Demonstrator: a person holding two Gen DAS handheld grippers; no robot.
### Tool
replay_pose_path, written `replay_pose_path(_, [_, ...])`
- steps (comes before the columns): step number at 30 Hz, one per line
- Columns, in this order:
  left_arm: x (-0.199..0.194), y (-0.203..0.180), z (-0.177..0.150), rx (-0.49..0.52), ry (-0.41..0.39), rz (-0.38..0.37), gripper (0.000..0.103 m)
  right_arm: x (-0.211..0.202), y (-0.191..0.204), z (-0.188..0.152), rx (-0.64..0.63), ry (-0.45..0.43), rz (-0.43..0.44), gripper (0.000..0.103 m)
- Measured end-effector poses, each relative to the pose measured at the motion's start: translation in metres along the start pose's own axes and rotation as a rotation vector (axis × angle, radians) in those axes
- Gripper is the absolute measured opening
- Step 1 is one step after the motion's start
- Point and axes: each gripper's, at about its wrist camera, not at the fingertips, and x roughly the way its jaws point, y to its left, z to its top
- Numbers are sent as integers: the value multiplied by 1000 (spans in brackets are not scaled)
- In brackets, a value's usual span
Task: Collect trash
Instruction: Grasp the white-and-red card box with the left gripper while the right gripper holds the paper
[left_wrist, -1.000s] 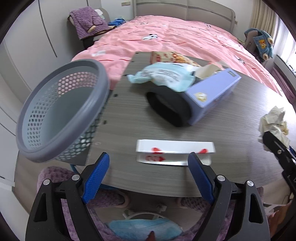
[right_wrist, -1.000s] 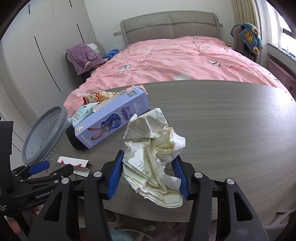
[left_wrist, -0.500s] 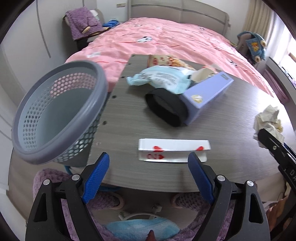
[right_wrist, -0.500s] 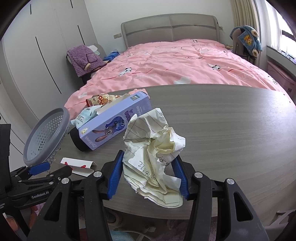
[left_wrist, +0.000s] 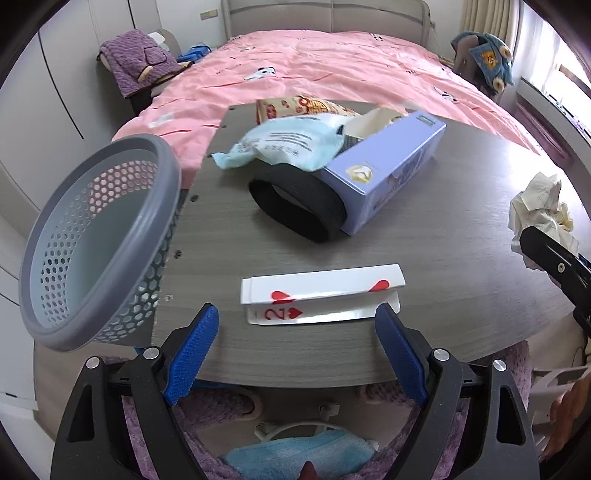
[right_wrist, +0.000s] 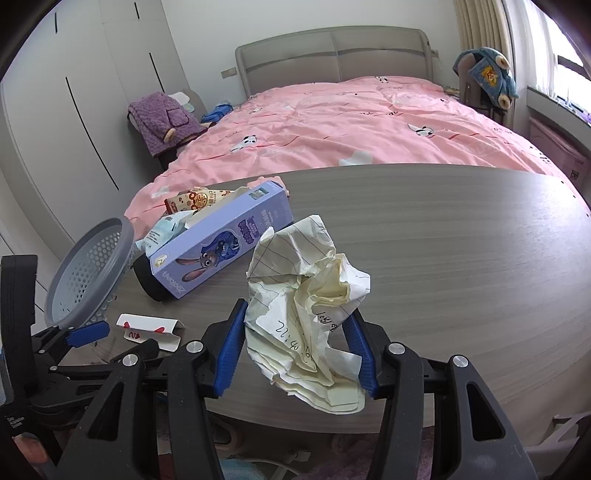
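Pinching the crumpled paper (right_wrist: 306, 310), light and yielding, the right gripper (right_wrist: 297, 345) grips mid-wad; left gripper (left_wrist: 297, 343) spread, empty.

left hand-held gripper (left_wrist: 297, 326): black frame | blue ribbed pads | silver screws; right hand-held gripper (right_wrist: 297, 336): same

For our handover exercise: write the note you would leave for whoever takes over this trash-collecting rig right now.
Right tongs: shut on the paper wad, held over the table.
Left tongs: open, just short of the folded card.
Basket: at the table's left edge, tilted, nothing in it.
Left to do: bin the wad, card, purple box, black roll, blue wrapper, snack pack.
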Motion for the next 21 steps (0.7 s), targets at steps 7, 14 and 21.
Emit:
replay_pose_path(7, [9, -3, 11, -5, -10, 8, 83, 1, -2, 0, 3, 3, -5, 51])
replay_pose_path(14, [9, 0, 18, -8, -28, -20, 83, 2, -4, 1, 8, 6, -16, 51])
replay_pose_path(21, [3, 14, 13, 69, -32, -129, 83, 3, -6, 1, 20, 14, -24, 51])
